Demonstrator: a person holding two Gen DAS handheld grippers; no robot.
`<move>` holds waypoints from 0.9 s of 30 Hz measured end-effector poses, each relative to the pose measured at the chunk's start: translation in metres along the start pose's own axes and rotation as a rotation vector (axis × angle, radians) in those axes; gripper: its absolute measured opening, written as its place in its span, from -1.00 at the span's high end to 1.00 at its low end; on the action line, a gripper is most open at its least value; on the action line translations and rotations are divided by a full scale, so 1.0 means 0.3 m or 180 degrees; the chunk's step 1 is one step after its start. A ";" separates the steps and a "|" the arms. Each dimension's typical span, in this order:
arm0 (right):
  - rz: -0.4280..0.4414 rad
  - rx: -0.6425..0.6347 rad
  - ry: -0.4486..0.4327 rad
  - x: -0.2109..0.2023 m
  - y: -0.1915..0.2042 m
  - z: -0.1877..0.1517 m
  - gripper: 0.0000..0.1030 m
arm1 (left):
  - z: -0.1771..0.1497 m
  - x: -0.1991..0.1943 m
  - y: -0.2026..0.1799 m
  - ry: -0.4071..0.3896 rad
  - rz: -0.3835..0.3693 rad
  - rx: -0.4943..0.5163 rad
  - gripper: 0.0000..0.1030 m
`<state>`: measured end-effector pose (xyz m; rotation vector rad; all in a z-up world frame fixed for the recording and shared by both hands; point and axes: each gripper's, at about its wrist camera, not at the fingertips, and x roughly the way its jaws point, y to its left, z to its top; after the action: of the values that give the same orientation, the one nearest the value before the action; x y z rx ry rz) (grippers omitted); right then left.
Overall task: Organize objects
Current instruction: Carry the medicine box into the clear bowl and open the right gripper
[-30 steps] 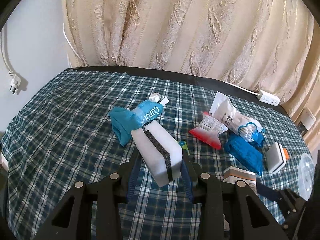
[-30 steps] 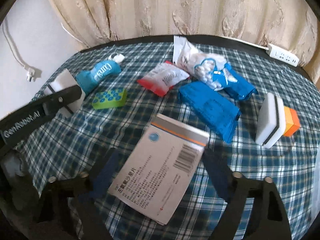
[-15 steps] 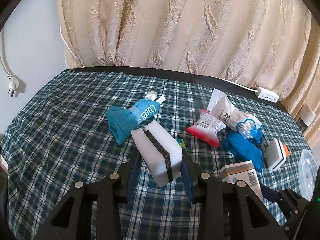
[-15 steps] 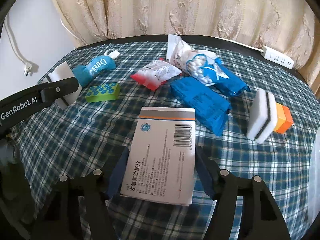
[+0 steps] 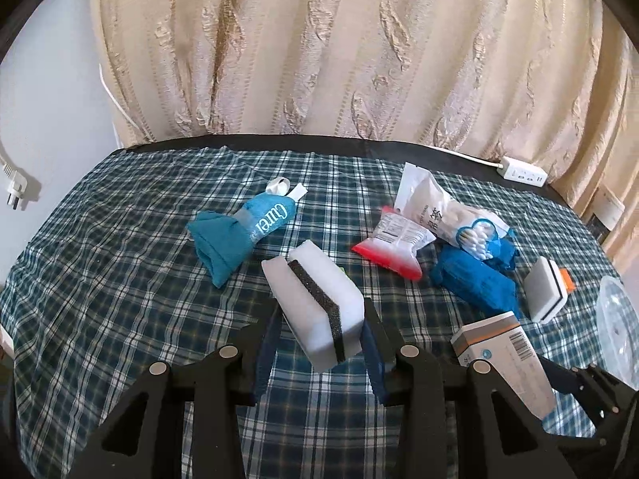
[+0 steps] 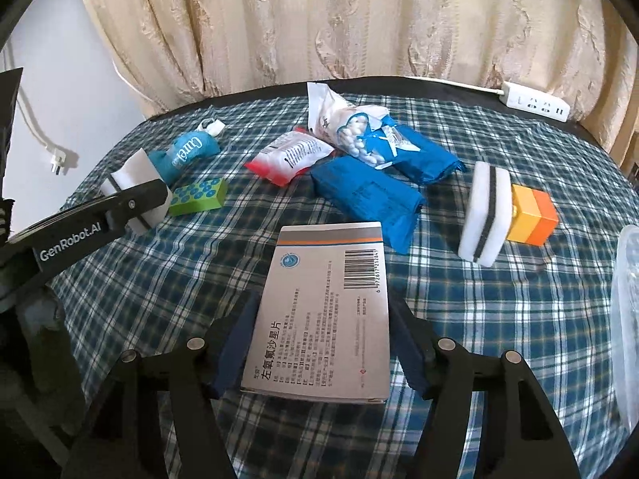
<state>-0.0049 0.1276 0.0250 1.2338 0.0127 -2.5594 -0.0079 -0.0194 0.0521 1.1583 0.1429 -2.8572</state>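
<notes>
My left gripper (image 5: 321,319) is shut on a white sponge with a dark stripe (image 5: 315,299), held above the plaid tablecloth (image 5: 120,287). From the right wrist view that sponge (image 6: 131,175) sits at the left in the left gripper's black fingers (image 6: 135,203). My right gripper (image 6: 323,311) is shut on a grey-white medicine box with an orange band and barcode (image 6: 327,291); both blue pads touch its long sides. The same box (image 5: 503,351) shows at lower right in the left wrist view.
On the cloth lie a teal Curel pouch (image 6: 187,151), a green dotted block (image 6: 197,197), a red-edged packet (image 6: 289,155), a cotton swab bag (image 6: 351,131), two blue packs (image 6: 371,195), a second sponge (image 6: 485,215) against an orange block (image 6: 533,215). A clear container (image 6: 627,319) stands at right. A power strip (image 6: 535,101) lies at the curtain.
The right gripper's jaws closed onto the medicine box, which turned from tilted to lying straight between them. The left gripper kept its hold on the sponge and barely moved.
</notes>
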 end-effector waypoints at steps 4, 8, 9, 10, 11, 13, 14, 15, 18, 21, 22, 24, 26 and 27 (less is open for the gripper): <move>-0.0026 0.0008 0.0037 0.004 -0.011 -0.015 -0.28 | -0.002 0.005 -0.002 0.0015 0.0007 0.0005 0.20; -0.0089 0.0021 0.0066 0.015 -0.020 -0.018 -0.28 | 0.000 0.005 -0.003 0.0017 0.0005 0.0005 0.20; -0.0101 0.0025 0.0065 0.017 -0.022 -0.016 -0.28 | -0.001 0.005 -0.003 0.0017 0.0002 0.0006 0.20; -0.0113 0.0026 0.0062 0.018 -0.024 -0.015 -0.30 | -0.001 0.004 -0.004 0.0018 -0.0003 0.0008 0.20; -0.0139 0.0027 0.0073 0.023 -0.024 -0.014 -0.30 | -0.001 0.003 -0.004 0.0018 -0.0008 0.0009 0.20; -0.0176 0.0007 0.0078 0.030 -0.026 -0.014 -0.31 | -0.002 0.000 -0.007 0.0013 -0.0027 0.0012 0.20; -0.0211 -0.0016 0.0078 0.033 -0.023 -0.014 -0.31 | -0.002 -0.001 -0.008 0.0011 -0.0032 0.0015 0.20; -0.0238 -0.0042 0.0073 0.036 -0.018 -0.013 -0.32 | -0.002 -0.002 -0.009 0.0008 -0.0040 0.0022 0.20; -0.0318 -0.0138 0.0047 0.042 -0.006 -0.014 -0.32 | -0.005 -0.003 -0.017 0.0008 -0.0060 0.0037 0.20; -0.0355 -0.0181 0.0035 0.043 -0.002 -0.018 -0.26 | -0.005 -0.005 -0.022 0.0008 -0.0107 0.0050 0.20; -0.0333 -0.0167 0.0030 0.041 -0.007 -0.019 -0.25 | -0.007 -0.007 -0.025 0.0010 -0.0133 0.0051 0.20; -0.0304 -0.0132 0.0019 0.035 -0.015 -0.020 -0.25 | -0.008 -0.008 -0.027 0.0017 -0.0191 0.0052 0.20; -0.0237 -0.0091 -0.0023 0.021 -0.023 -0.020 -0.25 | -0.008 -0.009 -0.031 0.0018 -0.0249 0.0061 0.20; -0.0206 -0.0076 -0.0053 0.010 -0.025 -0.019 -0.25 | -0.009 -0.011 -0.033 0.0017 -0.0275 0.0066 0.20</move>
<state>-0.0043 0.1349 0.0182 1.2226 0.0805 -2.6165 -0.0047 -0.0091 0.0531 1.1922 0.1681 -2.9373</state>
